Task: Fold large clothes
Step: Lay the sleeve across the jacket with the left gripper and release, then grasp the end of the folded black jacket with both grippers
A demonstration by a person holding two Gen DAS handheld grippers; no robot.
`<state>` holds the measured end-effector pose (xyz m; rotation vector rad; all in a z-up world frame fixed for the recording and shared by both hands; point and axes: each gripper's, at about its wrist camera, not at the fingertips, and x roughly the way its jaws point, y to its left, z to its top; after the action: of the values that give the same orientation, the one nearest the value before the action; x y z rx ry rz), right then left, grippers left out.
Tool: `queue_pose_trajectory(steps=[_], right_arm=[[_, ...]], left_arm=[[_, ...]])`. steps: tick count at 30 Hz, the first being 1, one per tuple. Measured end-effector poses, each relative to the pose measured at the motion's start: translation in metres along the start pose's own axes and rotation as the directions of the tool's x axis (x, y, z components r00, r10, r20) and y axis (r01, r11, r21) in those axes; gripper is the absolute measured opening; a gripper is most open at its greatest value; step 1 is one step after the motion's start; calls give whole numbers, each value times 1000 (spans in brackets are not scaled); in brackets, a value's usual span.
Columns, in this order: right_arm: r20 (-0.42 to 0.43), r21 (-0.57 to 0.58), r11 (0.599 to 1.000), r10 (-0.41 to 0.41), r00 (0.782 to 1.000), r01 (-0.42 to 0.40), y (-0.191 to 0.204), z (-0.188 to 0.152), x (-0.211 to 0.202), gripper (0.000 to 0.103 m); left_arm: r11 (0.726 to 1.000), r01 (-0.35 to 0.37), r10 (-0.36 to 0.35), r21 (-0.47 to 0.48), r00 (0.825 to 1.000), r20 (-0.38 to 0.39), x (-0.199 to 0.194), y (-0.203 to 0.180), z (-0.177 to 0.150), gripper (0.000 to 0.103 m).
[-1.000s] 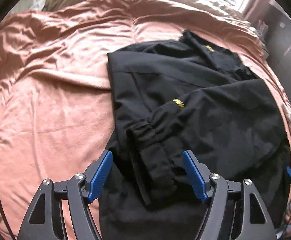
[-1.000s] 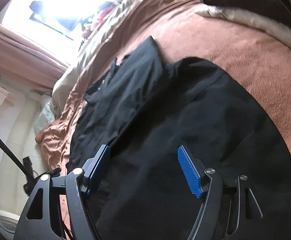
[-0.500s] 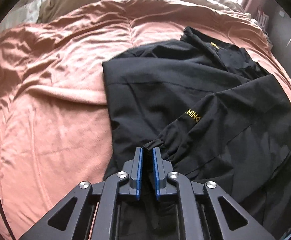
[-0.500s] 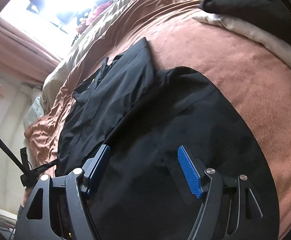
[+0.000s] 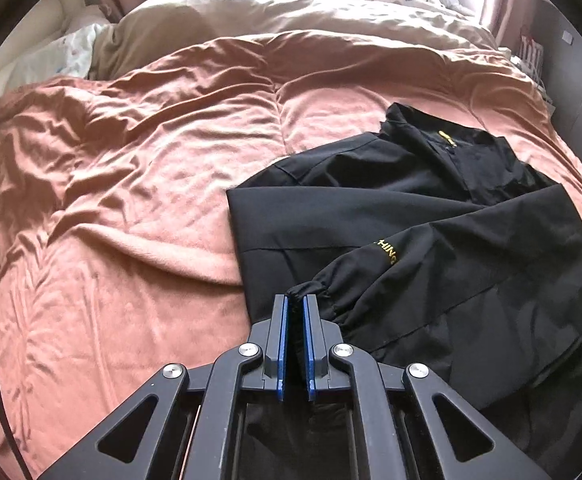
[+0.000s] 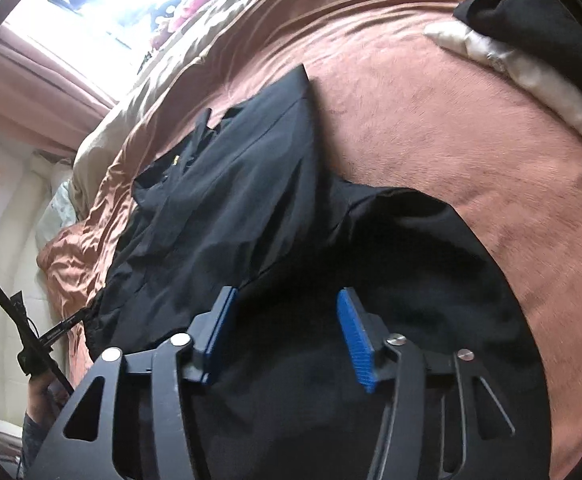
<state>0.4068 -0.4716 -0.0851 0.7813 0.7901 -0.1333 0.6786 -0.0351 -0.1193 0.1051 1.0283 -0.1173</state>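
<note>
A black jacket (image 5: 431,216) with yellow lettering lies on a pink-brown blanket (image 5: 131,200) on a bed. Its collar points to the far side. My left gripper (image 5: 295,304) is shut on the elastic cuff (image 5: 307,290) of a sleeve that crosses the jacket's front, and holds it lifted a little. In the right wrist view the jacket (image 6: 251,200) spreads across the blanket (image 6: 471,120). My right gripper (image 6: 287,300) is open and empty, just above the jacket's lower part.
A beige duvet (image 5: 291,12) and a white pillow (image 5: 67,48) lie at the head of the bed below a bright window. A dark garment (image 6: 531,12) and a cream cloth (image 6: 531,76) lie at the bed's far right. The other gripper's cable (image 6: 7,304) shows at left.
My left gripper closed on the sleeve cuff and pulled it back and up, straightening the sleeve. My right gripper stayed open, narrowed a little and tilted over the jacket.
</note>
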Motion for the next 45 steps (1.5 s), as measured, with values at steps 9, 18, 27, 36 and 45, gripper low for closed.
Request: queue_pose_trajectory(steps=[9,18,27,36,45], right_arm=[[-2,-44,995,-86,996,86,16,6,20,47],[-8,-47,997,-53,999,53,13,-1,-4,62],[28,-120,991,-53,998,56,-1,-30,-62,62],[63,-183,976,-104,993,114,-12,-61,-120,91],[72,-282,952,-107,992,123,-27,-98,-168,91]], left_arm=[[999,-26,24,-27,997,-80,46,7,-1,10],[998,29,-33,-58,997,-68,16,25,-35,55],[989,117,-118,-95,993,-5,-57,40,-87,69],[977,171,-167,-129,985,45,-115,46,-156,78],[969,184,-176,-163,982,64,-148,51,-228,79]])
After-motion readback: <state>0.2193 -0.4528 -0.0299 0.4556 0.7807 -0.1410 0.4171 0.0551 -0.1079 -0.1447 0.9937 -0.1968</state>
